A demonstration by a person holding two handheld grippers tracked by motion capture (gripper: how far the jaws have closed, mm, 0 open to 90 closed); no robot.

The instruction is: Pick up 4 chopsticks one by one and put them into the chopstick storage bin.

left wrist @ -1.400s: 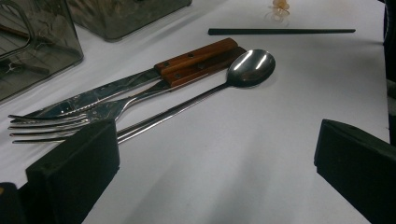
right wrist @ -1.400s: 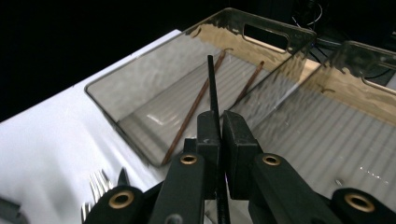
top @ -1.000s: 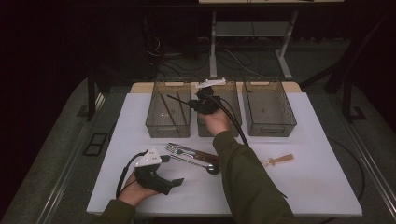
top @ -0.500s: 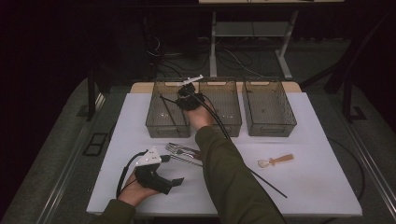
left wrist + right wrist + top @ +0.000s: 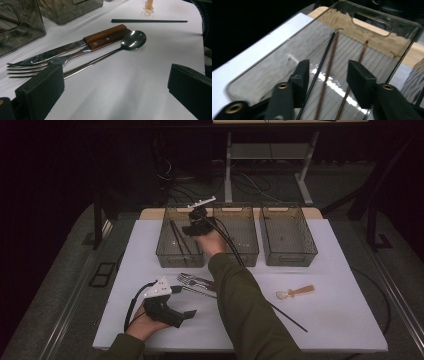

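The right gripper [image 5: 196, 221] is held over the left bin [image 5: 165, 252], jaws just opened and empty; 3 chopsticks [image 5: 329, 72] lie inside. The left gripper [image 5: 186, 315] is rested open beside the cutlery [image 5: 75, 53].

The left gripper [image 5: 115, 100] has its jaws wide apart, low over the white table [image 5: 130, 82], with nothing between them. Ahead lie a fork [image 5: 37, 65], a wooden-handled knife [image 5: 75, 47] and a spoon [image 5: 110, 52], side by side and touching. Beyond them lies a black chopstick [image 5: 149, 21]. Clear bins [image 5: 17, 27] stand at upper left.
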